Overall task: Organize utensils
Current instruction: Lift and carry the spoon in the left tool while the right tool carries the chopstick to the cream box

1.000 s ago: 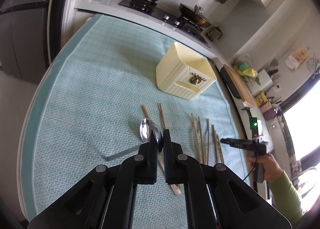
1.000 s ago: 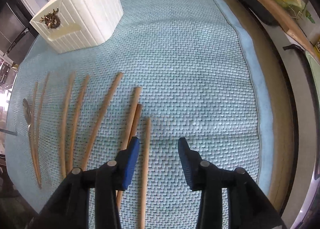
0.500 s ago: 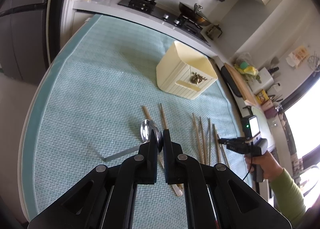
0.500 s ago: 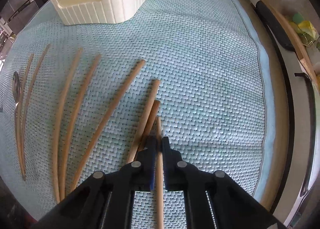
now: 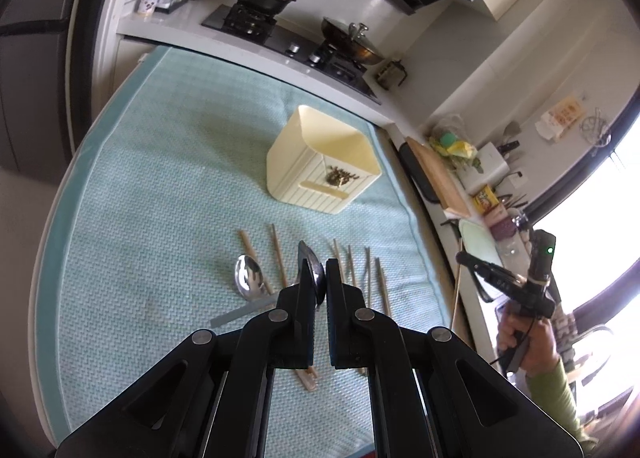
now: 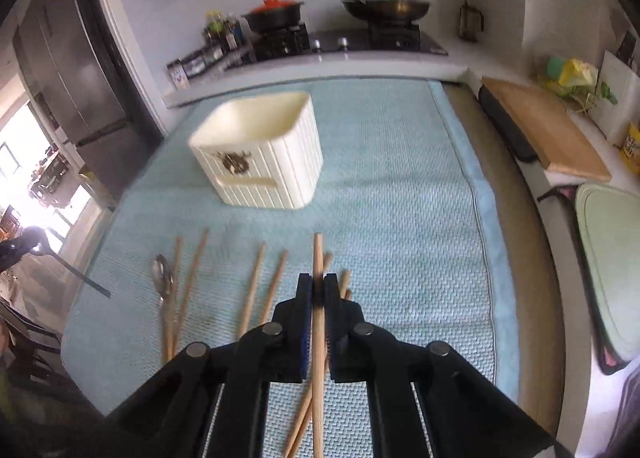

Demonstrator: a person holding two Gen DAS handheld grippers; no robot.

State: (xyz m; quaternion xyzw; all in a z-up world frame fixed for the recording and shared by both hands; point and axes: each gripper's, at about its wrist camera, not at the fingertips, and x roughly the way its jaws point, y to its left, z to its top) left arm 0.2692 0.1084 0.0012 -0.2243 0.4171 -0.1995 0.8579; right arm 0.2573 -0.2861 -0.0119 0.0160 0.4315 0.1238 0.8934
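Now my right claw (image 6: 318, 290) grips a chopstick (image 6: 318, 254); my left claw (image 5: 319, 278) clamps a spoon (image 5: 316, 278). Next, I judge, both go ahead into the cream holder (image 6: 260, 154).

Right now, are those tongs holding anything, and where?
Left tongs pinch a metal spoon near its bowl; right tongs clamp a wooden chopstick near its far end.

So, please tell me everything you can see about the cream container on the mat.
The cream utensil holder is a squarish box with rounded corners and an open top. It looks like plastic, with vertical ribs on its walls. The front carries a dark ornament above a plain raised strip. It stands upright on the light blue woven mat, beyond the chopsticks lying there, and no gripper touches it. As far as its inside shows, nothing is in it.
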